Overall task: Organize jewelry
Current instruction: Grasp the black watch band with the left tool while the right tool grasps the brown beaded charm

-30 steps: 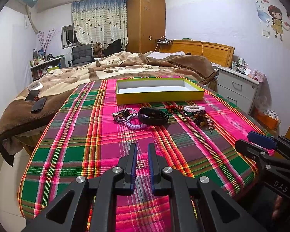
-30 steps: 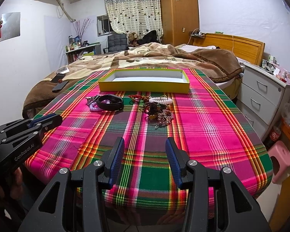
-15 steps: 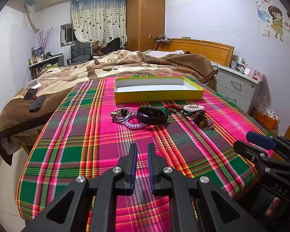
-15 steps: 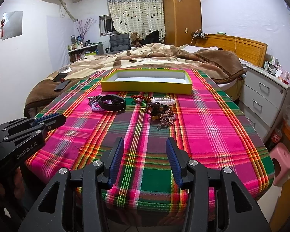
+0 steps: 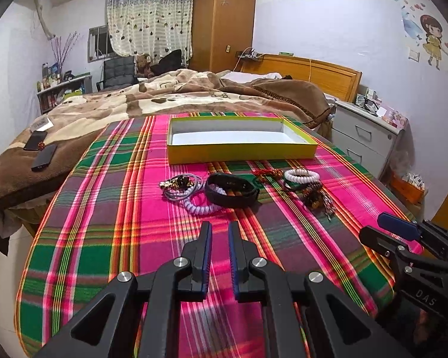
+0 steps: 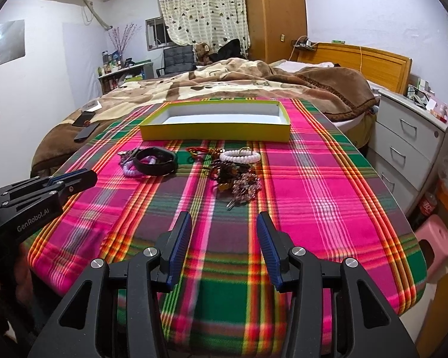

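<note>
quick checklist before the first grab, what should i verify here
1. yellow box open and empty: ok, white floor bare.
2. Jewelry reachable: ok, black bracelet and white bead bracelet lie on the plaid cloth in front of the box.
3. right gripper ready: ok, jaws wide apart, holding nothing.
4. left gripper ready: not ok, jaws nearly closed, only a narrow gap.
5. Pieces separate: not ok, the brown bead cluster is a heap.
6. Pieces snagged together: cannot tell.
</note>
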Action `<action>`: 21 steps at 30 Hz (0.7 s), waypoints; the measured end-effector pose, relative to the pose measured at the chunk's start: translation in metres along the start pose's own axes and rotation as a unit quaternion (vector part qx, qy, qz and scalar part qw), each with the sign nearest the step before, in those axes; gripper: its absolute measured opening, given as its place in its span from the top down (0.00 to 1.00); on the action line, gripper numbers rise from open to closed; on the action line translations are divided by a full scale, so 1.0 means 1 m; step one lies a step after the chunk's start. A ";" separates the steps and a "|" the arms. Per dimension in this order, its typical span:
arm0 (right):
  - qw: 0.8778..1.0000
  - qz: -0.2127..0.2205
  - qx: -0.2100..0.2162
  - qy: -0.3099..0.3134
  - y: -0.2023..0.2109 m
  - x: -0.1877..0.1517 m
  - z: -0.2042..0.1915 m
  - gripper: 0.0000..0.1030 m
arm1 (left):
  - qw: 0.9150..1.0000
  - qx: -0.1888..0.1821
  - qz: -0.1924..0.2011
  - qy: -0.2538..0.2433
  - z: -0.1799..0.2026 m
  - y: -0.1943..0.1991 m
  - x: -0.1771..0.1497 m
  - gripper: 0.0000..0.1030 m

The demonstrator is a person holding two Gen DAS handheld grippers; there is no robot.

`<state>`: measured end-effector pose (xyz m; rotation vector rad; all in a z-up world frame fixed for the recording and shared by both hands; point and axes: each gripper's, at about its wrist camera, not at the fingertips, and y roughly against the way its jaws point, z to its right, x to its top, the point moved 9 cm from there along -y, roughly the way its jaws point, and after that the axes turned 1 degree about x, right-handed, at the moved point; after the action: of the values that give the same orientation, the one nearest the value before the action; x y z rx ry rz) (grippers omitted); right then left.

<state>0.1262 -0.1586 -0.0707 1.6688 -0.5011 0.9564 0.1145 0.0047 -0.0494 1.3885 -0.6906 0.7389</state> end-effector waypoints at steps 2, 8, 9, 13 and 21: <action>1.000 -0.008 0.002 -0.006 -0.008 0.003 0.005 0.55 | 1.000 -0.002 -0.007 0.004 -0.001 -0.009 0.005 0.90; 0.999 -0.028 0.008 -0.020 -0.030 0.012 0.014 0.55 | 0.999 -0.018 -0.026 0.022 -0.005 -0.036 0.018 0.85; 0.999 -0.030 0.008 -0.024 -0.034 0.013 0.016 0.55 | 0.999 -0.020 -0.029 0.024 -0.004 -0.039 0.020 0.85; 0.999 -0.038 0.010 -0.030 -0.044 0.020 0.020 0.55 | 0.999 -0.024 -0.038 0.030 -0.007 -0.054 0.029 0.85; 0.999 -0.047 0.017 -0.019 -0.060 0.031 0.018 0.55 | 0.997 -0.031 -0.062 0.039 -0.008 -0.077 0.037 0.85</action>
<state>0.1945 -0.1523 -0.0828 1.7280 -0.4303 0.8713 0.1981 0.0118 -0.0669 1.3263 -0.5571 0.6641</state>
